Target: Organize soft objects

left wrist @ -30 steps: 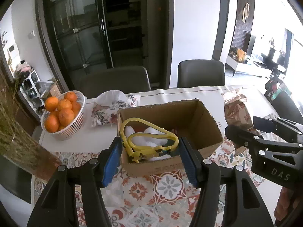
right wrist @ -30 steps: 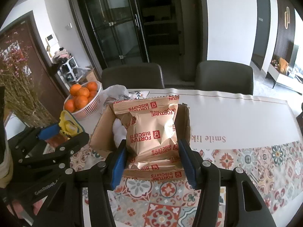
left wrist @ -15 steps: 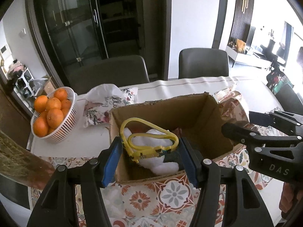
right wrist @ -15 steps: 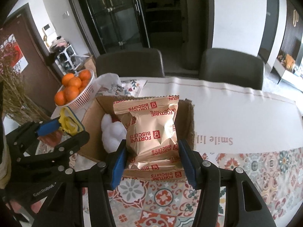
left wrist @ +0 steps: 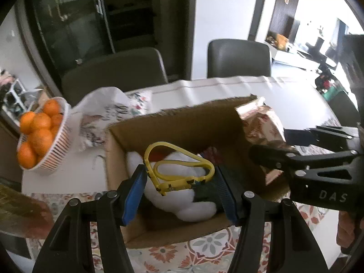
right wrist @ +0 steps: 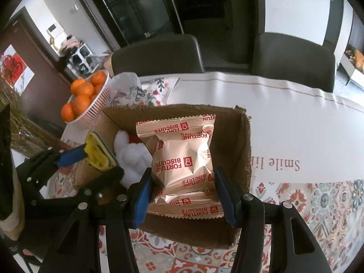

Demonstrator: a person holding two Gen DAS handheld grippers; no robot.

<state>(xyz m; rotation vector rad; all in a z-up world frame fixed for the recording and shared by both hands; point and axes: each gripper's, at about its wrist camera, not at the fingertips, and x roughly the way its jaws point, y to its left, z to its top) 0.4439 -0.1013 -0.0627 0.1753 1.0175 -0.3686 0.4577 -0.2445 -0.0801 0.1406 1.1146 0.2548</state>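
An open cardboard box (left wrist: 182,122) (right wrist: 245,141) stands on the table with a white plush toy (left wrist: 182,195) (right wrist: 132,154) lying inside. My left gripper (left wrist: 180,182) is shut on a yellow looped strap (left wrist: 179,173) (right wrist: 96,152) and hangs over the box's left half, above the plush. Over the right half, my right gripper (right wrist: 183,191) is shut on a gold Fortune Biscuits packet (right wrist: 182,159) (left wrist: 261,125), its blue pads pressing both sides.
A white basket of oranges (left wrist: 38,134) (right wrist: 84,95) stands at the table's left, with a floral cloth bag (left wrist: 109,113) (right wrist: 145,91) beside it. Two dark chairs (left wrist: 113,72) (right wrist: 293,61) line the far edge. Dried grass (right wrist: 25,134) stands at left.
Both grippers came forward and down toward the box with their loads; the box now looks larger and its inside, with the white plush, is in fuller view.
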